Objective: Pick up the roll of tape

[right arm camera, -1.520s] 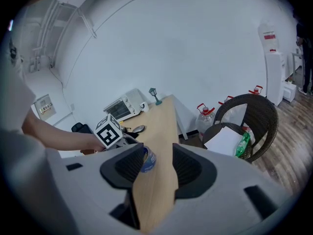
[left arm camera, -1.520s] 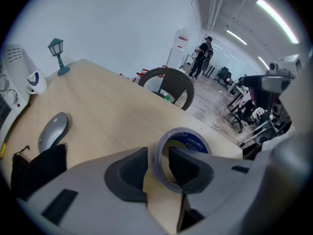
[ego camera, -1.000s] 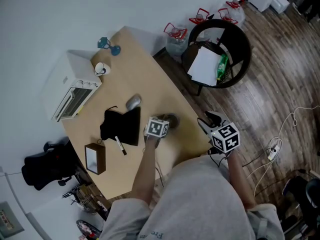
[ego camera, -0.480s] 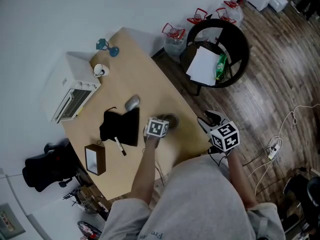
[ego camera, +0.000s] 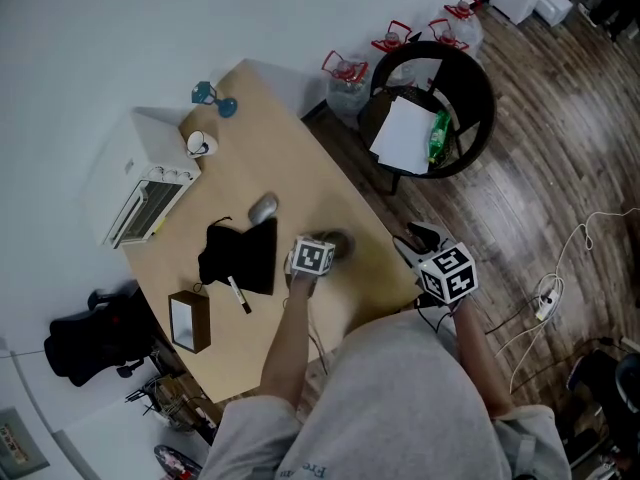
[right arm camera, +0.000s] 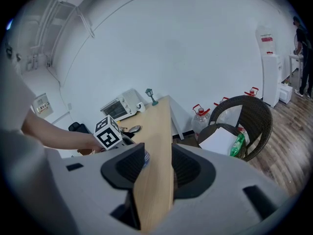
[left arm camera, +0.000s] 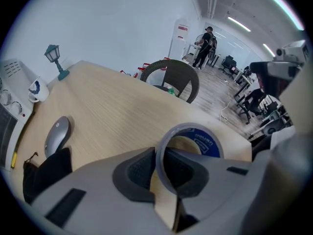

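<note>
The roll of tape [left arm camera: 208,143], grey with a blue inner label, lies flat on the wooden table [ego camera: 300,168] near its front right edge. My left gripper [left arm camera: 159,168] points steeply down at it. Its jaws are closing, with one pad outside the ring wall and one inside, both pressing on the wall. In the head view the tape roll [ego camera: 341,240] shows just beyond the left gripper [ego camera: 330,248]. My right gripper [ego camera: 408,240] hangs off the table's edge with its jaws open; the right gripper [right arm camera: 157,165] has only the table edge beyond its pads.
On the table are a grey mouse [ego camera: 264,207], a black pouch [ego camera: 240,255], a marker [ego camera: 240,293], a brown box [ego camera: 190,318], a white toaster oven [ego camera: 150,193], a mug [ego camera: 200,143] and a small teal lamp [ego camera: 210,95]. A wicker chair [ego camera: 478,78] with papers stands off the right edge.
</note>
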`<move>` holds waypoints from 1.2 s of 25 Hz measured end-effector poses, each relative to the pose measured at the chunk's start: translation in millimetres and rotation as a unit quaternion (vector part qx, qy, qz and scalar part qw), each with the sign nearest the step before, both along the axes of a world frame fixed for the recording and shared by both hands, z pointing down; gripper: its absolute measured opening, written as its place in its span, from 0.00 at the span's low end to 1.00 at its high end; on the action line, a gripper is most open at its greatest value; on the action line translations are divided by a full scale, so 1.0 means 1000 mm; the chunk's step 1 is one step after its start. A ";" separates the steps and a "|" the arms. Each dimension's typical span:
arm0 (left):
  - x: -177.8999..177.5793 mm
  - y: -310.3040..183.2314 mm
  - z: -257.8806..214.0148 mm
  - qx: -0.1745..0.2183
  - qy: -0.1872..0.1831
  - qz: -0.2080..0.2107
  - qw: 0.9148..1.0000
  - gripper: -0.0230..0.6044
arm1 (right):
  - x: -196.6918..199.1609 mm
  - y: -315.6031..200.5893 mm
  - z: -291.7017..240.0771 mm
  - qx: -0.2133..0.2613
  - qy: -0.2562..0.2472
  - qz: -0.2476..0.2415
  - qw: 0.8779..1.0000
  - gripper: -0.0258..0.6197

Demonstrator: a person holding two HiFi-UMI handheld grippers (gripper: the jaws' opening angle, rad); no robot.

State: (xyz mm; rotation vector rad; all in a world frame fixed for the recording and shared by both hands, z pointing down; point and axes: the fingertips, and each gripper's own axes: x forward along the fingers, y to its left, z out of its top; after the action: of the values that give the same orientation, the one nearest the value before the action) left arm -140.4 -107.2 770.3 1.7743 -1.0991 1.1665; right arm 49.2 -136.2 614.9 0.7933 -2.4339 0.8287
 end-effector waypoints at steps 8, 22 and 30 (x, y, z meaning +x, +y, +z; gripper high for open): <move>0.006 -0.002 -0.009 0.014 0.017 -0.007 1.000 0.10 | 0.005 0.001 -0.003 0.005 0.002 0.003 1.000 0.31; -0.006 -0.010 -0.052 0.072 0.027 -0.050 0.996 0.10 | -0.014 0.010 -0.007 0.011 0.002 -0.028 1.000 0.31; -0.008 -0.013 -0.080 0.106 0.055 -0.080 0.990 0.10 | -0.023 0.014 -0.007 0.010 0.000 -0.042 0.999 0.31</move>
State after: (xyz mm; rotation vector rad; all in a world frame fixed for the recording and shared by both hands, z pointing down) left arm -147.9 -120.1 690.8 1.8474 -1.3129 0.8709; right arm 26.1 -122.5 608.3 0.6939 -2.4610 0.7732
